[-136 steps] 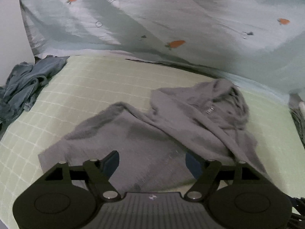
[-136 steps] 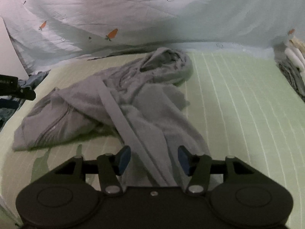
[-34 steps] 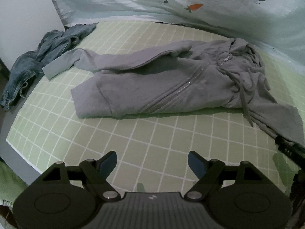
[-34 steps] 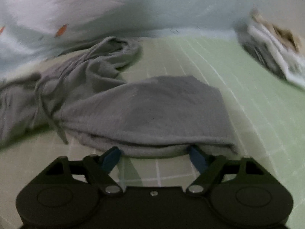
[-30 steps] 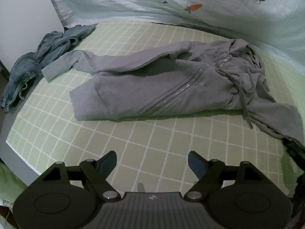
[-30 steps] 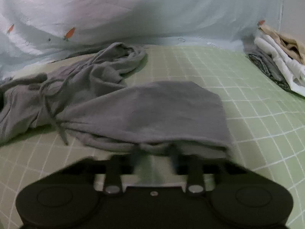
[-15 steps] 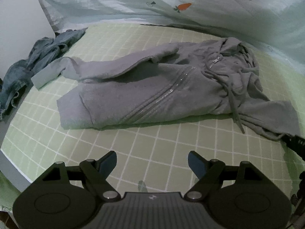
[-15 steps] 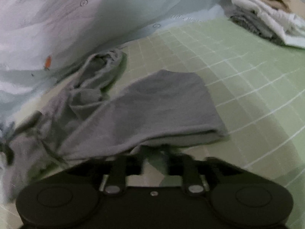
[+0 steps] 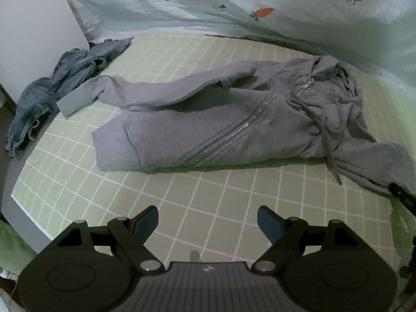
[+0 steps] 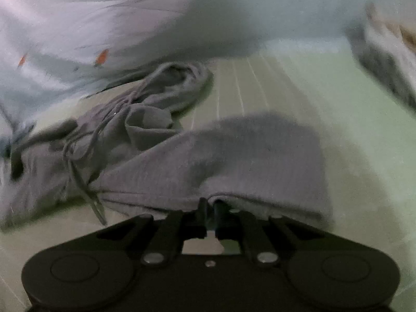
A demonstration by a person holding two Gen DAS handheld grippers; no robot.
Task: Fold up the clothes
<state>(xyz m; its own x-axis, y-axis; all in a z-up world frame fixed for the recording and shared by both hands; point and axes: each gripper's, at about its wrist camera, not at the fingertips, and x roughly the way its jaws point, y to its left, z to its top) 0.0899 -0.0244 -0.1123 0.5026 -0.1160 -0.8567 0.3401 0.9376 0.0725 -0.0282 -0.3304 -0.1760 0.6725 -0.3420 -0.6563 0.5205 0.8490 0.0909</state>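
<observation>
A grey zip hoodie (image 9: 221,119) lies across the green checked bed sheet (image 9: 208,208), hood to the right, one sleeve stretched left toward the sheet's edge. My left gripper (image 9: 208,221) is open and empty, hovering above bare sheet in front of the hoodie's hem. My right gripper (image 10: 210,205) is shut on the cuff edge of the hoodie's other sleeve (image 10: 247,156), which lies spread in front of it. The hood and drawstrings (image 10: 145,104) lie beyond. The right gripper shows at the right edge of the left wrist view (image 9: 401,195).
A crumpled pair of blue jeans (image 9: 52,85) lies at the sheet's left edge by a white wall. A pale carrot-print quilt (image 9: 260,5) is bunched along the back. A stack of folded clothes (image 10: 390,59) sits at the far right.
My right gripper has closed on the sleeve's cuff and is moving, the view blurred. My left gripper stayed open and shifted slightly nearer the hoodie.
</observation>
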